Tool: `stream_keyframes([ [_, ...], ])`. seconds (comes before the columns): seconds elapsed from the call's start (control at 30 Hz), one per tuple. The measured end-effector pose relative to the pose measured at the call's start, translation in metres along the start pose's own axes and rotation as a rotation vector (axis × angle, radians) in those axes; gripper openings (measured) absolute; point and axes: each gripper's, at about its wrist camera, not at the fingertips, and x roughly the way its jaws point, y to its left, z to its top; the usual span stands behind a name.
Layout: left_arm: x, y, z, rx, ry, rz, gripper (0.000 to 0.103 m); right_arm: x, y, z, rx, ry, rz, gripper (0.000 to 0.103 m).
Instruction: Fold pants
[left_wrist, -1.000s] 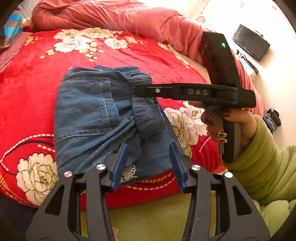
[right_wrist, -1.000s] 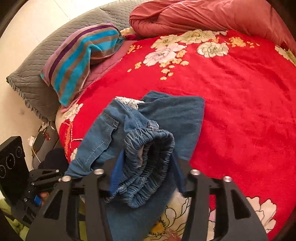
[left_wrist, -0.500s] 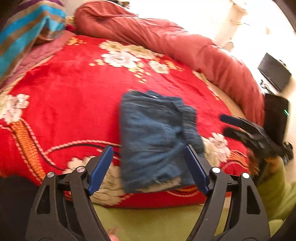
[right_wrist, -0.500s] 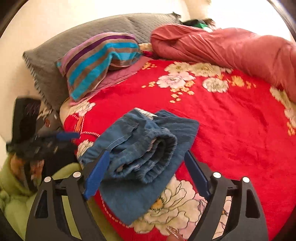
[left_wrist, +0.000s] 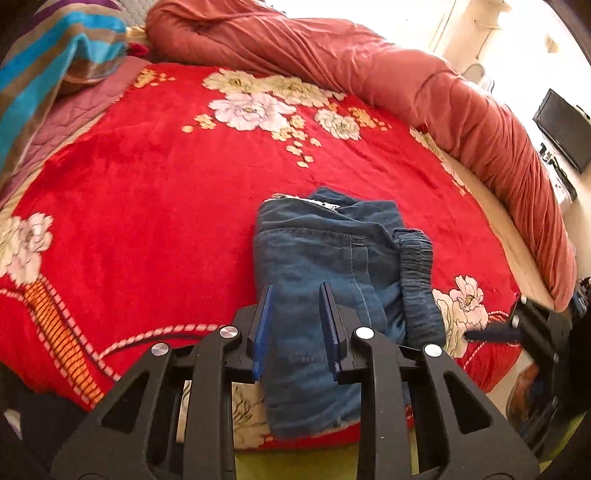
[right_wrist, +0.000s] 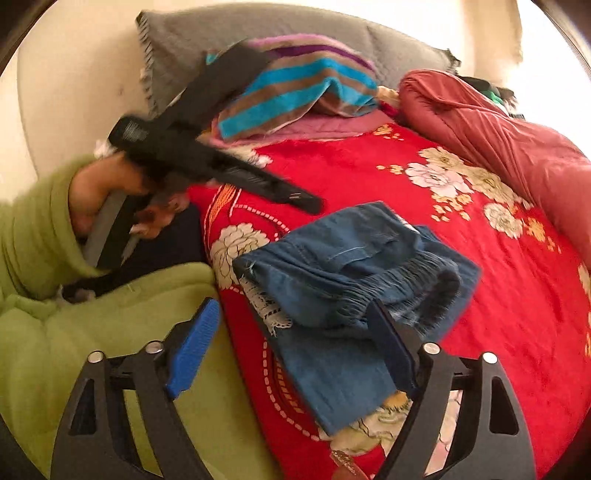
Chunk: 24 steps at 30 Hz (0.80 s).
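Folded pants (left_wrist: 332, 266) lie on the red blanket (left_wrist: 147, 192). Left claw (left_wrist: 295, 325) hovers above them, narrowly parted, gripping nothing. Right claw (right_wrist: 291, 339) gapes wide beside them.

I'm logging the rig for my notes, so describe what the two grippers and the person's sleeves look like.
Both the left gripper and the right gripper have black triangular cut-out frames with silver round bolts and ribbed blue finger pads. The left hand wears a fuzzy lime-green sleeve and grips a black handle. No cables show.

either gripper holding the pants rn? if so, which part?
No. The left gripper and right gripper are both open, with nothing between the fingers; the folded pants lie free on the bed.
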Motion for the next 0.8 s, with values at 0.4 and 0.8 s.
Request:
stream_keyframes([
  [0.4,0.041,0.008,0.004,-0.028,0.092,-0.023,0.018,0.066,0.024,0.021,-0.232,0.069,0.013,0.047],
  [0.8,0.043,0.006,0.0,-0.02,0.067,-0.015,0.018,0.069,0.024,-0.008,-0.206,0.112,0.098,0.007],
])
